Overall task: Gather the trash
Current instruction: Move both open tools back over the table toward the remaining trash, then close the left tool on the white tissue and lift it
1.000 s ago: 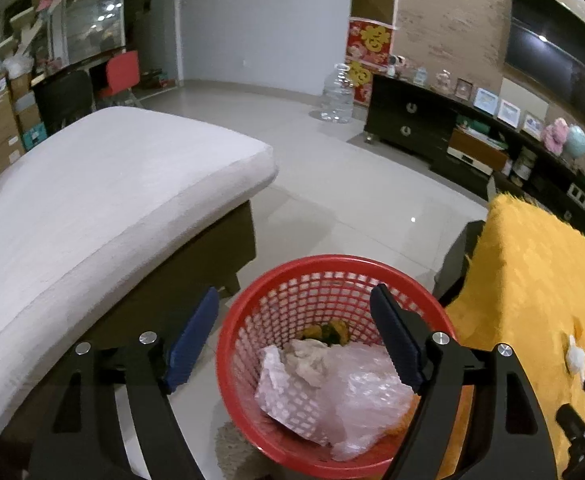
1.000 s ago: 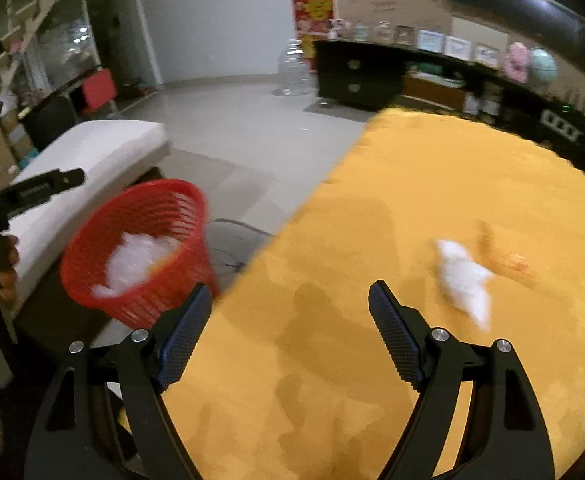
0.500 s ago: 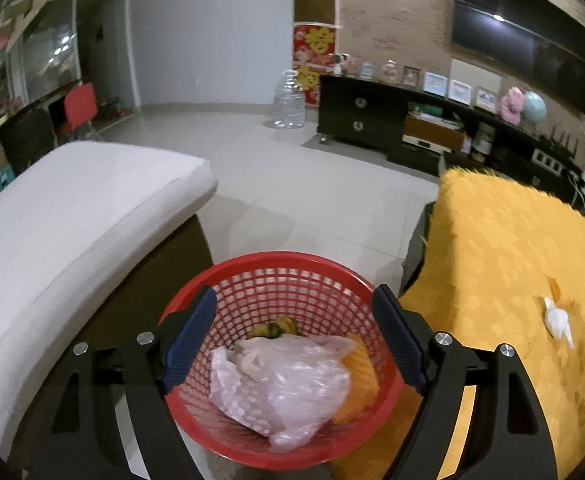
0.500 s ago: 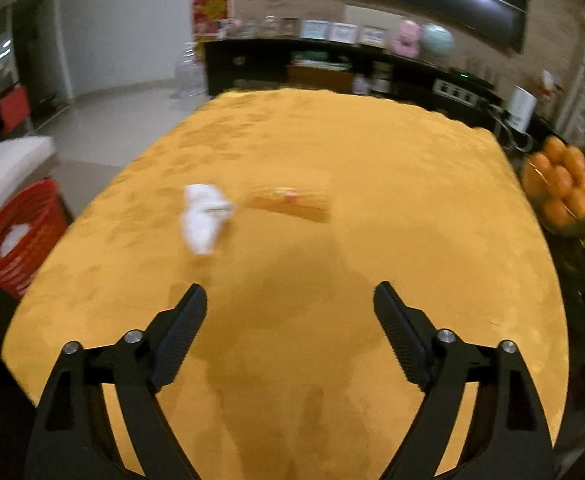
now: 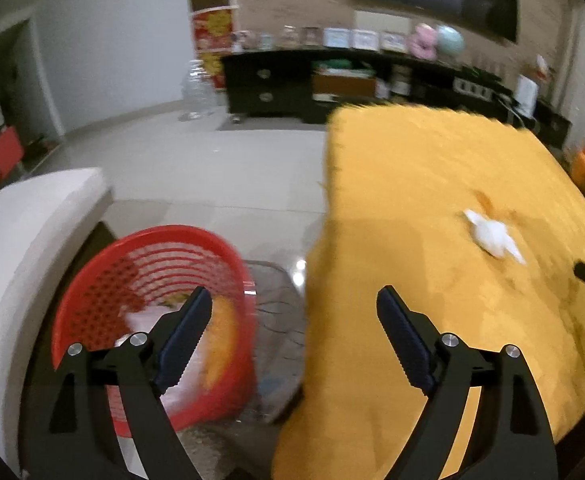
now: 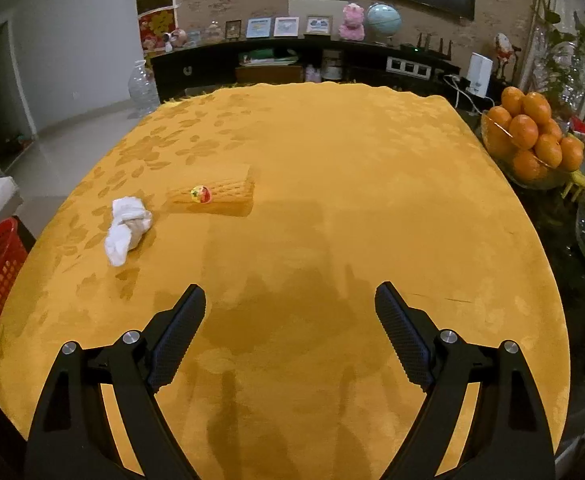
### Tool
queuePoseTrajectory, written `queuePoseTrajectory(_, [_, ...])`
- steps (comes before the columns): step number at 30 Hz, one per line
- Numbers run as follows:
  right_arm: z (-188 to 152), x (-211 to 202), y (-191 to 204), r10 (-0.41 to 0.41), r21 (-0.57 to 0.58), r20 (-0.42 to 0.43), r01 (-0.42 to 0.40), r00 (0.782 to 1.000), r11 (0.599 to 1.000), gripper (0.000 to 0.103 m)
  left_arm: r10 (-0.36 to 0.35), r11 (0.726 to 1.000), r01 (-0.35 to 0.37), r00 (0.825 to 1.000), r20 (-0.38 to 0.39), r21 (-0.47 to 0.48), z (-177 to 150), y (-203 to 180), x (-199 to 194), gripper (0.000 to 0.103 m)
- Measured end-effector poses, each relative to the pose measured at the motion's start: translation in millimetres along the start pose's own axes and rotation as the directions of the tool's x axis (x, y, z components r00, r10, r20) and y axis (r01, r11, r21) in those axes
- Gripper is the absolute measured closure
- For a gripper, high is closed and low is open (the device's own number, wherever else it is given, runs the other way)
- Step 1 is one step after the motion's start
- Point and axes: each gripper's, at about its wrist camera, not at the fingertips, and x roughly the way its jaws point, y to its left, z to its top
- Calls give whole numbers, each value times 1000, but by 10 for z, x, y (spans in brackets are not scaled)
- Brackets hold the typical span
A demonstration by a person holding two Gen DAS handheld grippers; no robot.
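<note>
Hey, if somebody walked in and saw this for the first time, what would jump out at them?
Probably the bright yellow tablecloth filling the view, with a crumpled white tissue and a yellow foam fruit sleeve lying side by side on its left part. Next, the red basket of trash on the floor left of the table, and the bowl of oranges at the right edge.

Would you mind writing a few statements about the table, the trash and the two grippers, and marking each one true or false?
1. A crumpled white tissue lies on the yellow tablecloth. True.
2. The right gripper is shut on the tissue. False: its jaws stand open with nothing between them.
3. The red basket stands on the table. False: it stands beside the table, lower down.
4. An orange foam fruit net lies right of the tissue in the right wrist view. True.
5. The left gripper holds a plastic bag. False: its jaws are opening and empty.
</note>
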Motion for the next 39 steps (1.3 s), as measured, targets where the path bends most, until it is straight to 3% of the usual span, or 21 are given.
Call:
queuePoseTrajectory(6, [-32, 47, -82, 19, 52, -39, -17, 999, 999, 17, -58, 997, 60, 997, -44, 57, 36, -407, 120, 21])
queuePoseTrajectory(12, [-54, 111, -151, 24, 106, -80, -15, 996, 994, 17, -152, 988, 153, 984, -92, 11, 218, -788, 326, 21])
queuePoseTrajectory(21, [-103, 177, -306, 49, 193, -118, -25, 992, 981, 17, -195, 977, 206, 970, -145, 59, 503, -1409, 709, 21])
queuePoseTrajectory(31, [-101, 178, -352, 43, 202, -115, -19, 992, 979, 17, -179, 979, 193, 967, -183, 65, 494, -1558, 985, 22])
queuePoseTrajectory(32, [-98, 178, -346, 40, 197, -115, -17, 993, 980, 17, -181, 979, 195, 966, -184, 60, 492, -1550, 1001, 24])
queuePoseTrajectory(36, [-98, 182, -316, 25, 177, -114, -4, 993, 984, 17, -211, 974, 222, 962, -174, 48, 499, -1489, 982, 55])
queuePoseTrajectory(39, [-99, 199, -272, 8, 152, -112, 9, 994, 988, 17, -232, 969, 243, 958, -167, 49, 496, -1455, 949, 70])
